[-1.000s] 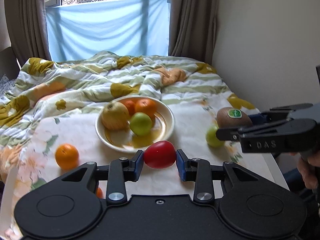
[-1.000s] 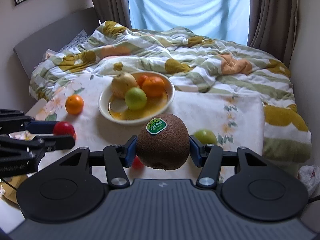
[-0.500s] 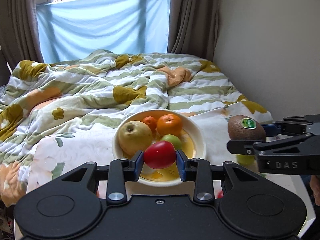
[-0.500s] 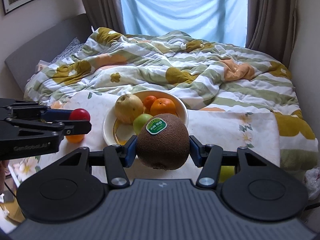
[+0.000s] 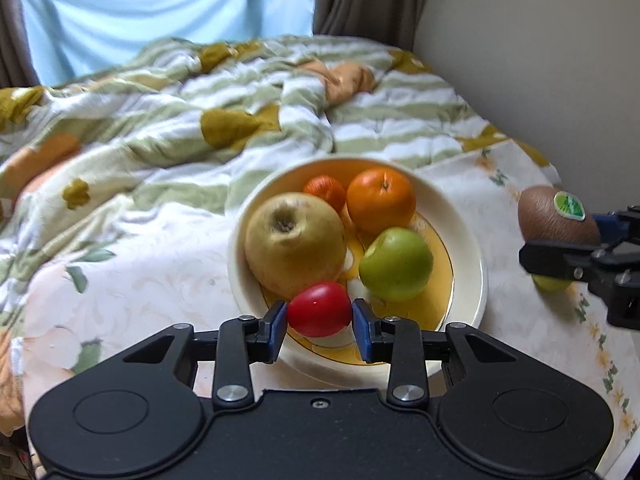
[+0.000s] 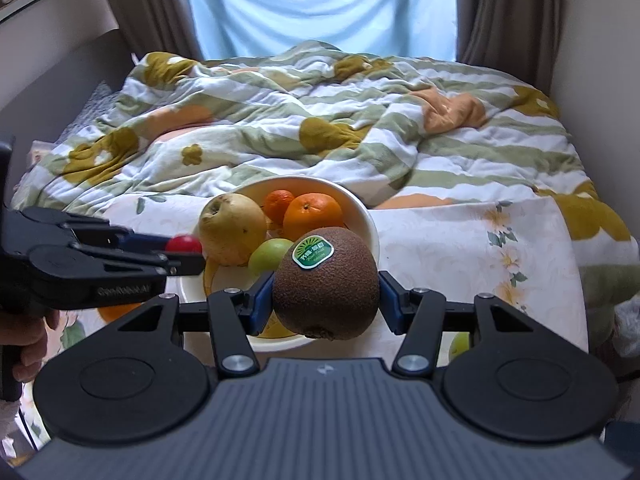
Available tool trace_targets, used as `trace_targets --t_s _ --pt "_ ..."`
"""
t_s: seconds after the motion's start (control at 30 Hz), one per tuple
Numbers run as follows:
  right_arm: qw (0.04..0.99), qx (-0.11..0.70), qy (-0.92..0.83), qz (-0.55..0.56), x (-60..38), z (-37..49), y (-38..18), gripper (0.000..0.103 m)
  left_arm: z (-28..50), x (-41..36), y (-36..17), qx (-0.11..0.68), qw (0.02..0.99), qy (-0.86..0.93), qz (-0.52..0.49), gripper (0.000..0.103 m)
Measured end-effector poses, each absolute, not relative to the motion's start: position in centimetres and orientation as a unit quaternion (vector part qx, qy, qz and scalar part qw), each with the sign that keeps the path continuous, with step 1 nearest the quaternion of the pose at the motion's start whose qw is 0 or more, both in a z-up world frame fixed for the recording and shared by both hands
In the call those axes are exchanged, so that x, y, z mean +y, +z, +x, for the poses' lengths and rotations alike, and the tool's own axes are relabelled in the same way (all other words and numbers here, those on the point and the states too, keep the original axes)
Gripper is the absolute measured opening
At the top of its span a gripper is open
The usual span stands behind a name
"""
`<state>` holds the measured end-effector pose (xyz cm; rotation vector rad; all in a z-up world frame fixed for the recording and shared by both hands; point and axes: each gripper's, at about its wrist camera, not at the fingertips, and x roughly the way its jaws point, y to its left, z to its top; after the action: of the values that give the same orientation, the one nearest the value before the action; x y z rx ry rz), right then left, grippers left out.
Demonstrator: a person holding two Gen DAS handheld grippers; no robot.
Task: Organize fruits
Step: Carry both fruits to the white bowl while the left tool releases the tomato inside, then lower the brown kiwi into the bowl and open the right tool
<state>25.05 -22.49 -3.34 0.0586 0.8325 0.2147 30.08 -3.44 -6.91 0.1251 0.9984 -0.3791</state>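
A cream bowl point(image 5: 474, 268) on the flowered cloth holds a yellow pear point(image 5: 294, 240), two oranges point(image 5: 380, 200) and a green apple point(image 5: 396, 264). My left gripper point(image 5: 320, 317) is shut on a small red fruit point(image 5: 319, 309), which hangs over the bowl's near side, just in front of the pear. My right gripper point(image 6: 326, 298) is shut on a brown kiwi point(image 6: 326, 284) with a green sticker, held over the bowl's near right rim point(image 6: 362, 210). In the right wrist view the left gripper point(image 6: 182, 254) shows from the side with the red fruit point(image 6: 185, 243).
A green fruit point(image 6: 460, 342) lies on the cloth right of the bowl, and an orange point(image 6: 116, 311) lies left of it, partly behind the left gripper. A rumpled striped quilt point(image 5: 240, 92) covers the bed beyond. A wall point(image 5: 540, 40) stands close on the right. A hand point(image 6: 28, 340) holds the left gripper.
Both grippers have moved forward and lower toward the bowl, each still gripping its fruit. The red fruit has gone from short of the bowl to over its near side.
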Motion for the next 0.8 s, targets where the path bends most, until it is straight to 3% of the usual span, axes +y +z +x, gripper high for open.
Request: trace_targets --t_s 0.27,0.3,0.33,0.37,0.43,0.8 --pt "0.907 0.413 0.07 0.043 -22.6 25.4 -3.9 0.069 30.8 -4.0 -8.4 0.492 0.844 -0.204 0.064 0.041" --pt "0.907 0.414 0.07 0.044 -22.5 25.5 -4.0 0.069 30.8 -4.1 -8.4 0.494 0.843 -0.205 0.064 0.046" --pt "0.906 0.414 0.069 0.044 -22.5 25.5 -4.0 0.069 30.7 -4.0 -8.4 0.494 0.842 -0.206 0.063 0.069" --pt "0.907 0.414 0.07 0.044 -22.6 25.6 -4.0 0.069 30.5 -4.0 -8.2 0.488 0.845 -0.209 0.062 0.084" --pt "0.907 0.413 0.072 0.043 -22.6 25.6 -4.1 0.069 29.9 -3.8 -7.5 0.476 0.853 -0.203 0.066 0.095" --pt "0.899 0.423 0.113 0.022 -21.0 26.3 -4.2 0.069 26.7 -0.8 -3.5 0.441 0.881 -0.167 0.032 0.095"
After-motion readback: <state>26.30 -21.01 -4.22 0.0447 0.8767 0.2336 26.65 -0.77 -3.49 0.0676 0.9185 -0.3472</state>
